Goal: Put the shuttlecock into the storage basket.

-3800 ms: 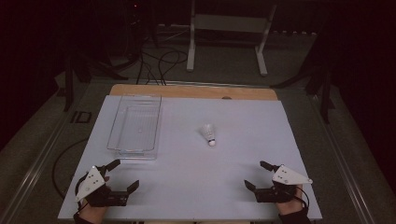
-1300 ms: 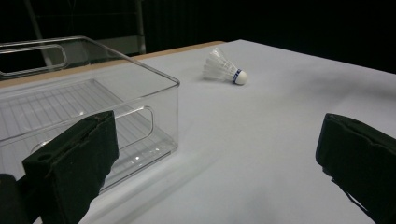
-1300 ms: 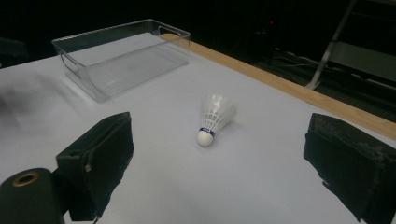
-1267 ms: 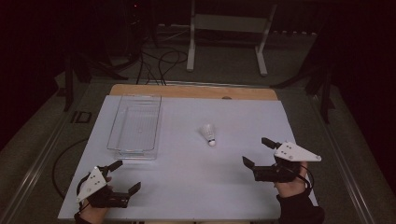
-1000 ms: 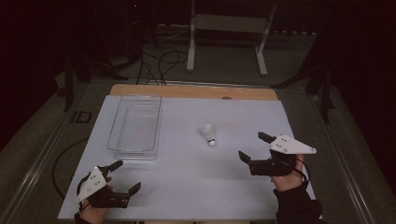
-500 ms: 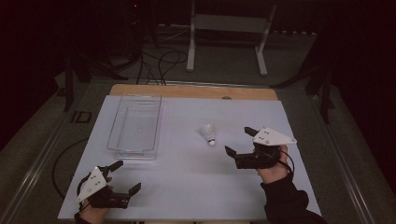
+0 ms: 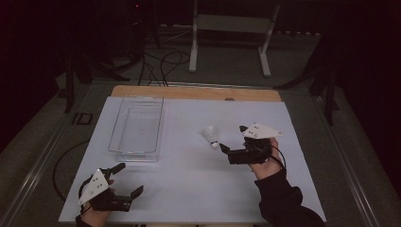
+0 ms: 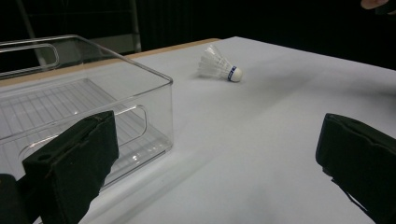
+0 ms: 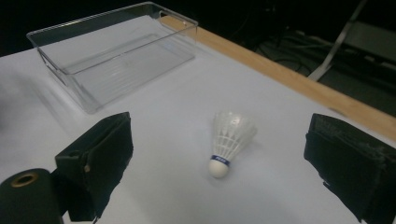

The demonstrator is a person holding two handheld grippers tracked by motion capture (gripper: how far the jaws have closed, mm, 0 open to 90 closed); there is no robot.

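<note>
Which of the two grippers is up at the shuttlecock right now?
The right gripper, out at mid-table with its open jaws facing the shuttlecock, not touching it. The left gripper, also open, sits at the table's near edge, short of the clear bin.

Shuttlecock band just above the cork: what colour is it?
Blue, on the shuttlecock; feathers and cork are white. Clearest in the right gripper view.
</note>
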